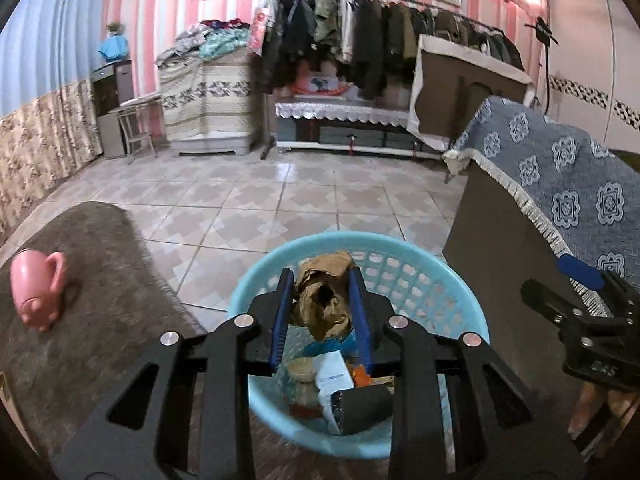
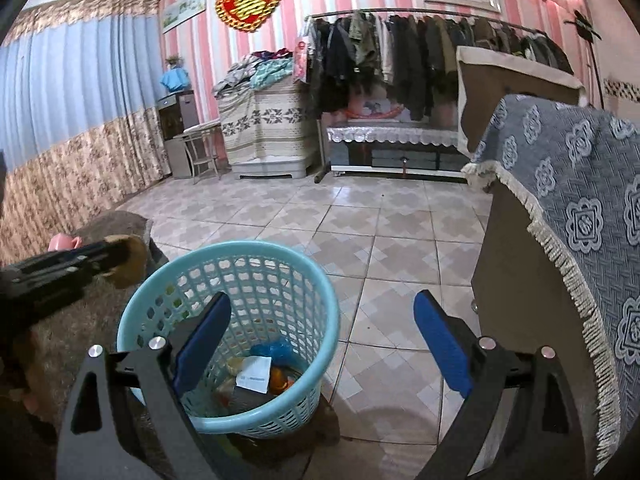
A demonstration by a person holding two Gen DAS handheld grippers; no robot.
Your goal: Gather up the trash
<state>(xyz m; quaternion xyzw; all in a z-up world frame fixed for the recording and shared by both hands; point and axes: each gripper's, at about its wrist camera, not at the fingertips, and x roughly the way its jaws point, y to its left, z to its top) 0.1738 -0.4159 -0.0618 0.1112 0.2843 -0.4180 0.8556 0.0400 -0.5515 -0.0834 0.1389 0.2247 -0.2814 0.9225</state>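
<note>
- Left wrist view: your left gripper (image 1: pixel 322 304) pinches a crumpled wad of brown paper (image 1: pixel 326 296) between its blue pads (image 1: pixel 280 320), and the wad bulges out past the fingertips.
- Directly behind and under that wad, at 6 o'clock in the frame, stands the light blue mesh basket (image 1: pixel 420 280); the wad hangs over its open mouth.
- Inside the basket you can see a white carton (image 1: pixel 334 374), a blue plastic bag (image 1: pixel 344 340), something orange (image 1: pixel 362 378) and a dark flat piece (image 1: pixel 366 406); what else lies under them you cannot tell.
- At 9 o'clock a pink mug (image 1: pixel 34 288) lies on its side on the brown shaggy rug (image 1: pixel 100 280), well apart from the basket.
- At 3 o'clock your right gripper (image 1: pixel 576 292) shows from the side beside a cabinet draped in a blue patterned cloth (image 1: pixel 560 184); from this view its jaws cannot be judged.
- Right wrist view: your right gripper (image 2: pixel 320 340) has its jaws spread wide, nothing between the blue pads (image 2: pixel 442 344).
- The basket (image 2: pixel 168 292) sits at 7 o'clock here, its near rim partly behind the left pad, resting at the rug's edge beside the tiled floor (image 2: pixel 380 248).
- At 9 o'clock the left gripper (image 2: pixel 120 258) reaches in with the brown paper (image 2: pixel 130 260) at its tip, near the basket rim.
- The mug (image 2: pixel 64 242) peeks out just behind it.
</note>
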